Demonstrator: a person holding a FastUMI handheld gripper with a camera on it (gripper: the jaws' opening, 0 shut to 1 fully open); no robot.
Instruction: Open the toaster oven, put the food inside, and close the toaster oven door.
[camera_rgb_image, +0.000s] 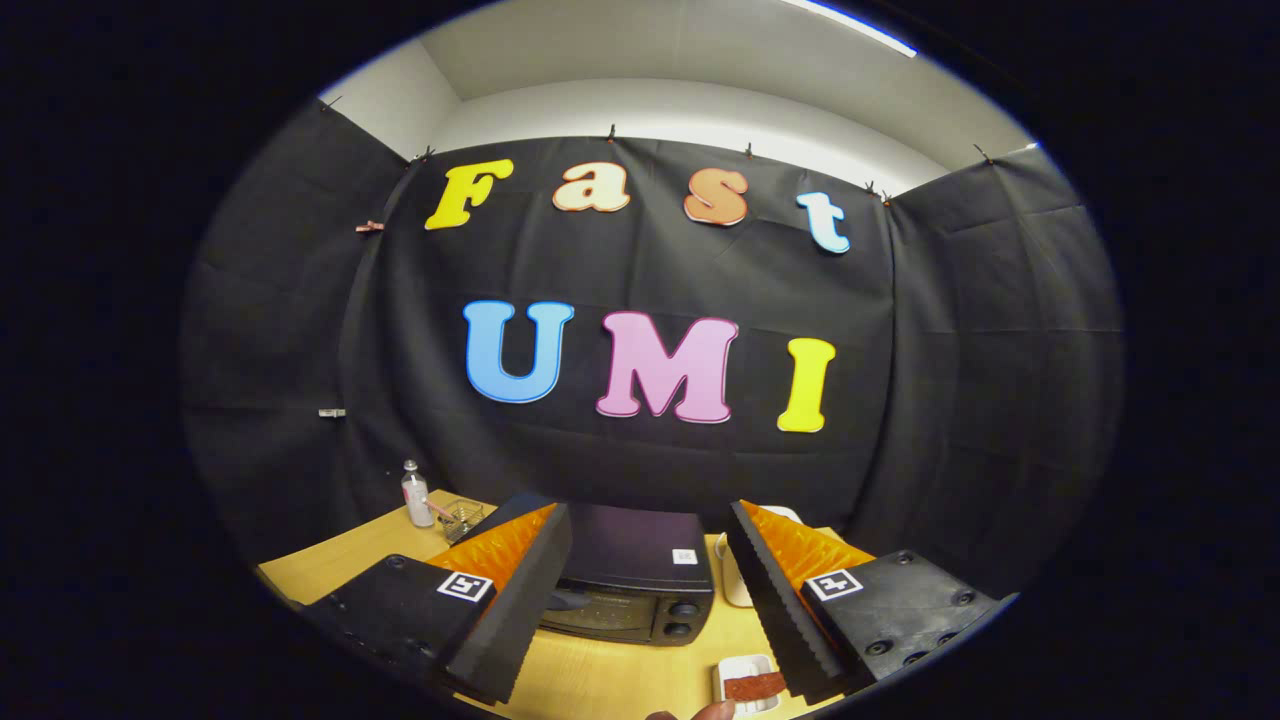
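Your toaster oven (630, 585) sits on the counter (600, 680) beyond the spread jaws, near its back edge. The bottle (416, 494) and basket (462, 517) occupy the back-left corner; the food (754, 686) lies in a dish (742, 670) toward the front.

We see a small clear bottle (416, 494) and a wire basket (461, 518) on the wooden table (330, 565), beyond the claw's left finger, standing close together.

My tool (650, 590) hangs wide open above the wooden bench (590, 680), with the black box-shaped toaster oven (630, 580) standing ahead between its fingers, door closed.
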